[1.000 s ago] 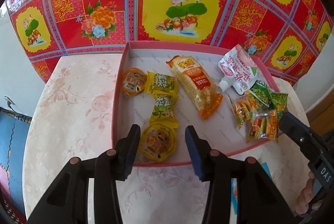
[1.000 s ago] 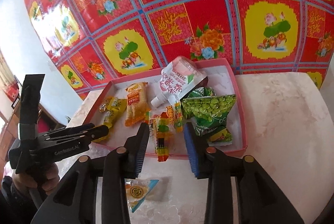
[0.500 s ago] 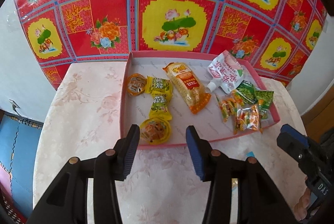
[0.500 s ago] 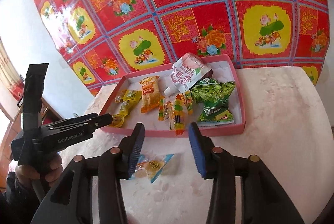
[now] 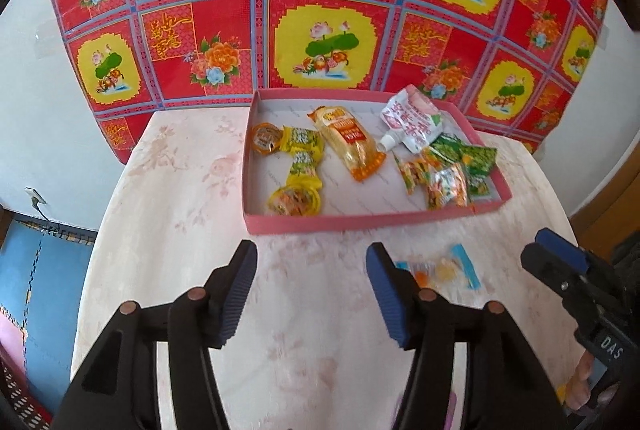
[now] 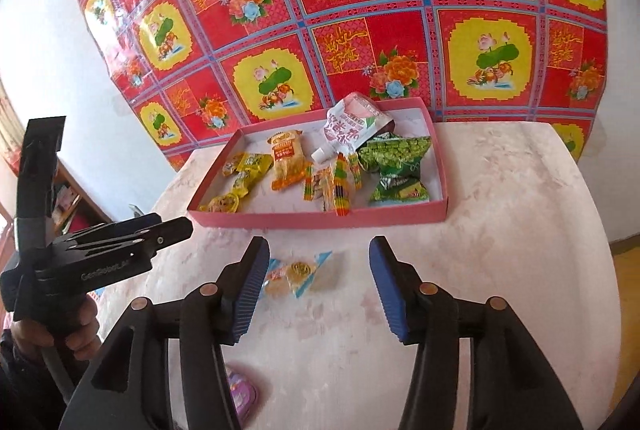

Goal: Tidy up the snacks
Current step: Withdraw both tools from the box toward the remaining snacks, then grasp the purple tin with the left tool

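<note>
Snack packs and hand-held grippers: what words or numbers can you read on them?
"DAS": on the right hand-held gripper.
"GenRobot.AI", blurred, likely: on the left hand-held gripper.
Orange snack pack: number too blurred.
White pouch: red characters, unreadable.
Other snack packs: too small.

Both tongs have drawn back from the pink tray (image 5: pixel 372 222); the blue-edged candy packet (image 6: pixel 298 274) now lies between the right tongs' (image 6: pixel 316 286) spread fingers.

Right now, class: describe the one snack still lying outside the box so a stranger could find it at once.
Find the shallow pink box on the pale table. Just in front of its near wall lies a small clear packet with blue ends. It alone sits on the bare tabletop; every other snack is inside the box.
</note>
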Tool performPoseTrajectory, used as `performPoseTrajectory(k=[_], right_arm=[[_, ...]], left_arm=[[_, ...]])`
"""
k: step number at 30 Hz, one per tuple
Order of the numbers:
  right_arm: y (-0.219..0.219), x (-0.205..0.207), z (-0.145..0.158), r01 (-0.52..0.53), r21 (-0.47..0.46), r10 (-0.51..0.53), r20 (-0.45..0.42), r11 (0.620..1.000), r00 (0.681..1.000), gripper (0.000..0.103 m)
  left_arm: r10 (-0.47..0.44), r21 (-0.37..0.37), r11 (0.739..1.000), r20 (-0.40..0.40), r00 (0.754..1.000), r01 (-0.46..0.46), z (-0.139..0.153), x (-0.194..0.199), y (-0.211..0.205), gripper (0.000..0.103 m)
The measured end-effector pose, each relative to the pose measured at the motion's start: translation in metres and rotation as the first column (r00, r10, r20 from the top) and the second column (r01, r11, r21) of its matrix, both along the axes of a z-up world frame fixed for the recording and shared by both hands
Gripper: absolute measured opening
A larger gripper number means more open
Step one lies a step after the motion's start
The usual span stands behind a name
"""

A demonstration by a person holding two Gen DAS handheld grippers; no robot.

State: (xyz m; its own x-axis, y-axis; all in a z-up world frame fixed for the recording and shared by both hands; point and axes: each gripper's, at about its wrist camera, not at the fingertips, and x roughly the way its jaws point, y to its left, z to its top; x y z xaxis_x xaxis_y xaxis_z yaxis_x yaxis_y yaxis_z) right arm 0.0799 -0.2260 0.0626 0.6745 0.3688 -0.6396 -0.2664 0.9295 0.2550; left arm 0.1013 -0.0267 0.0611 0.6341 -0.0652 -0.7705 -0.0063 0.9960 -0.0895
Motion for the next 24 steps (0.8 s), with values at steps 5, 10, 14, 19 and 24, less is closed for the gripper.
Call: performPoseTrajectory(k=[5,10,14,19,24], right_arm=[[0.0,-0.012,0.0,0.007,-0.014,-0.007,-0.01,1.0,1.0,0.054],[0.001,-0.024,-0.001,0.017,-0.031,-0.018,-0.027,0.999,0.999,0.054],[0.0,-0.031,-0.005,0.028,-0.039,-0.03,-0.05,0.999,0.998,0.054],[-0.002,-0.043,-0.008,0.042,-0.056,-0.046,-0.07,0.998,0.996,0.054],[-0.006,-0.049,-0.018,0.057,-0.055,-0.063,-0.115,0.997,0.991,0.054]], left_arm=[[-0.019,-0.006,1.0,-0.02,1.0,0.019,-0.005,-0.019,-0.006,0.06],[-0.033,-0.017,0.999,-0.046,0.998,0.032,-0.013,-0.038,-0.013,0.06],[-0.056,-0.025,0.998,-0.061,0.997,0.055,-0.017,-0.053,-0.021,0.06],[-0.099,-0.06,0.994,-0.088,0.991,0.093,-0.022,-0.067,-0.031,0.06],[-0.144,-0.081,0.987,-0.108,0.984,0.136,-0.027,-0.079,-0.044,0.06]])
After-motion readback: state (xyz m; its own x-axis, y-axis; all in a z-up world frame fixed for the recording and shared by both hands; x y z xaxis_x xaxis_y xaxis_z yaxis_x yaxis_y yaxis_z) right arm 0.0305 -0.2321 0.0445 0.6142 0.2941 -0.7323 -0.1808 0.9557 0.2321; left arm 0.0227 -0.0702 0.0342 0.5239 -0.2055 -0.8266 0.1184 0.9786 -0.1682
